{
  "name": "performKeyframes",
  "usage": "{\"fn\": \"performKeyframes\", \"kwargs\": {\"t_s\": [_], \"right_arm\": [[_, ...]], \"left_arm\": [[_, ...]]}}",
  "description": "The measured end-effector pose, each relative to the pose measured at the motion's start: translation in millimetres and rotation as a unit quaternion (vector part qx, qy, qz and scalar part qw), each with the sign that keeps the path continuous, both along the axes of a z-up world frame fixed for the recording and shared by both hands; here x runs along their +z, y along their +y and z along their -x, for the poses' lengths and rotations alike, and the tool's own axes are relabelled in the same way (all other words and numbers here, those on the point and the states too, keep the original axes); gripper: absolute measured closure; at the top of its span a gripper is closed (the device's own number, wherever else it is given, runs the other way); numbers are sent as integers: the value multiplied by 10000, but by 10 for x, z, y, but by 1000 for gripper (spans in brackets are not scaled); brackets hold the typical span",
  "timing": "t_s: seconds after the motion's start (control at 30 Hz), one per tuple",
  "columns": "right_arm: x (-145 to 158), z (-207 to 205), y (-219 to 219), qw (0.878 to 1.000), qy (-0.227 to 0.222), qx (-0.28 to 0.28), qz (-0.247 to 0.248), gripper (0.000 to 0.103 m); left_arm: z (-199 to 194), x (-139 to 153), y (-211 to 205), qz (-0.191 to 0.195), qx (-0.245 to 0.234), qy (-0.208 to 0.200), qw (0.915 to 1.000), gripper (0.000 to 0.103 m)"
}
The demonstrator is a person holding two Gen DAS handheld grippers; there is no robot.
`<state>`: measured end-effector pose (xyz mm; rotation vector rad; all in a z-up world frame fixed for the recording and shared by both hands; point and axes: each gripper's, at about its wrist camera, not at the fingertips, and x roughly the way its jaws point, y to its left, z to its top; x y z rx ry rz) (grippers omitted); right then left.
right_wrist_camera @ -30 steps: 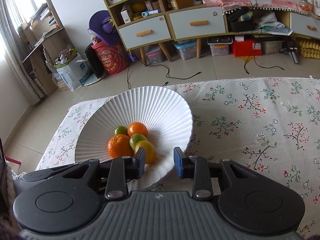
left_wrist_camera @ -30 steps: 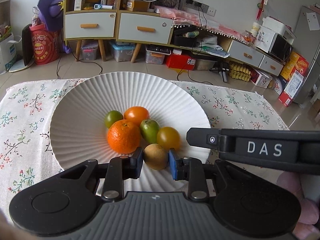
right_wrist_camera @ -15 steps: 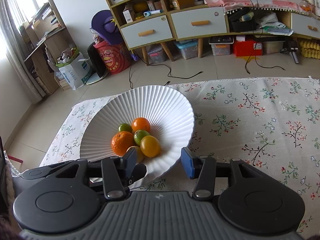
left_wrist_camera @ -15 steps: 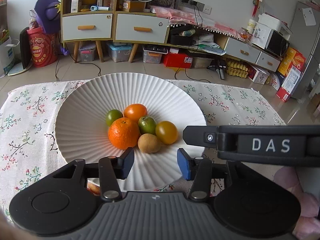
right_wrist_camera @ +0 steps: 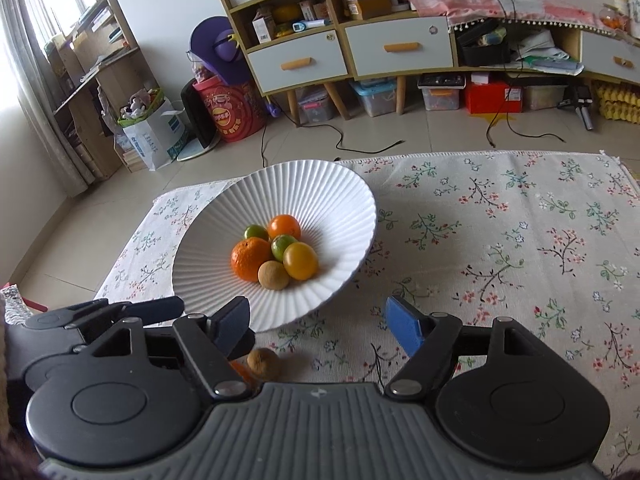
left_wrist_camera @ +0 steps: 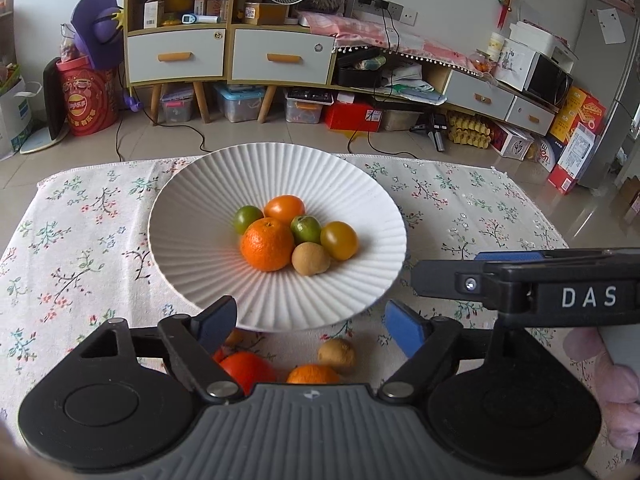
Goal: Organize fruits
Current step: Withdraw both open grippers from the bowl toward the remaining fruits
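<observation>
A white ribbed plate on the floral cloth holds several fruits: a big orange, a brown longan, a yellow fruit, two green ones and a small orange one. My left gripper is open and empty, just short of the plate's near rim. My right gripper is open and empty to its right. On the cloth below the left gripper lie a red fruit, an orange and a second longan.
The floral cloth spreads wide to the right of the plate. The right gripper's arm marked DAS crosses the left wrist view at the right. Beyond the table are the floor, drawer cabinets and storage boxes.
My left gripper let go of the brown longan in the plate, opened wide and drew back toward me. My right gripper also opened and drew back. Loose fruits on the cloth came into view.
</observation>
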<state>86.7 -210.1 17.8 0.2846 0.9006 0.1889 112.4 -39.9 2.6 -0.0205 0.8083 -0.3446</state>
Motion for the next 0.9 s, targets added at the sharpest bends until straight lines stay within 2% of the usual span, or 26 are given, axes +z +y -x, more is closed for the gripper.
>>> {"fn": "performKeyframes", "kwargs": {"t_s": [0.43,0.9], "right_arm": [[2,194,76,9992,-65,321,224,15],[-31,358,306,9974,-88,639,326,10]], "left_arm": [[277,12,200,-320,-166,-37,9993,10],[515,-46,631,-465,8,81,9989,9]]}}
